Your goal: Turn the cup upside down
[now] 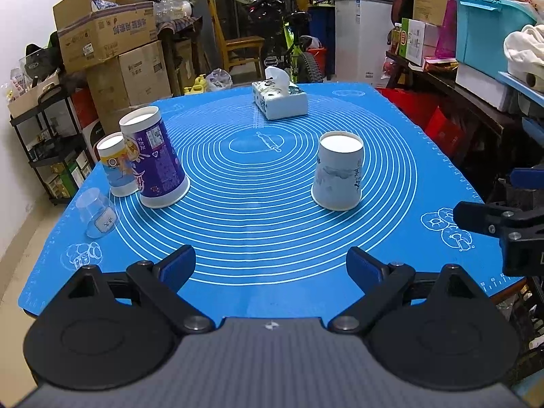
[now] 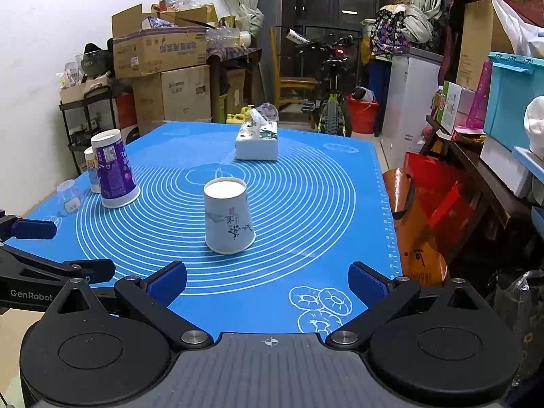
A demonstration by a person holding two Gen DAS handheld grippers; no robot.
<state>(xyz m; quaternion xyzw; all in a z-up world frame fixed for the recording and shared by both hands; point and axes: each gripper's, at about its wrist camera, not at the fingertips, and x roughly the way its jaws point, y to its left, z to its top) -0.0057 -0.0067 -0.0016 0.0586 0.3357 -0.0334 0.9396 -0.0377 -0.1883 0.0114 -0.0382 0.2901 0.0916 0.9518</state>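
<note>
- The paper cup [image 2: 228,217] is seen standing mouth-down on the blue mat [image 2: 306,204], its wide rim on the mat and its closed white base facing up, just ahead of the right gripper [image 2: 268,284] and a little to the left of its centre line.
- From the left gripper [image 1: 270,267] the same cup [image 1: 338,175] is found ahead and to the right, well apart from the fingertips.
- The flip is judged to be done already: the cup is inverted, upright on its rim, and touched by nothing.
- Both grippers are spread wide and empty; nothing is held between the blue pads [image 2: 168,285] of either one.
- What is left, by the look of it, is little or nothing beyond pulling clear.
- Ahead and to the left of the left gripper, three more cups are noted, all mouth-down: a tall purple cup [image 1: 154,159], a smaller printed cup [image 1: 115,166] touching or just beside it, and a clear plastic cup [image 1: 96,212] nearer the mat's edge.
- A tissue box [image 1: 279,97] is seen far ahead, beyond the paper cup, well apart from it.
- No obstacle is seen between either gripper and the paper cup; the right gripper's arm [image 1: 499,224] is seen at the right of the left view, off to the side.
</note>
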